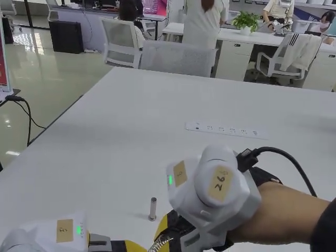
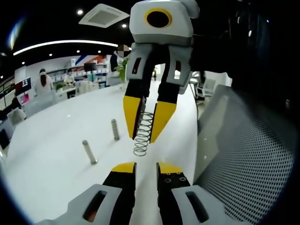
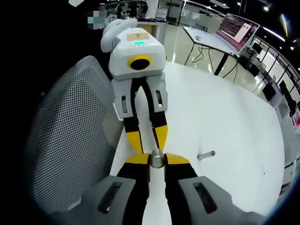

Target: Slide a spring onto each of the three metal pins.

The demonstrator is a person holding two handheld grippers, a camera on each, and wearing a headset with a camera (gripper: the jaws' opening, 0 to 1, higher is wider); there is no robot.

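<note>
Presently the right gripper pinches the spring by its upper coils, likely leaving the lower end free for threading; the bare pin stands at nine o'clock, and the left gripper waits at six, jaws slightly parted and empty.

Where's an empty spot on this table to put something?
Bare table from the power strip down to the pin, and all along the left side. Crowded at the near edge, where the left gripper and right gripper meet around the spring.
</note>
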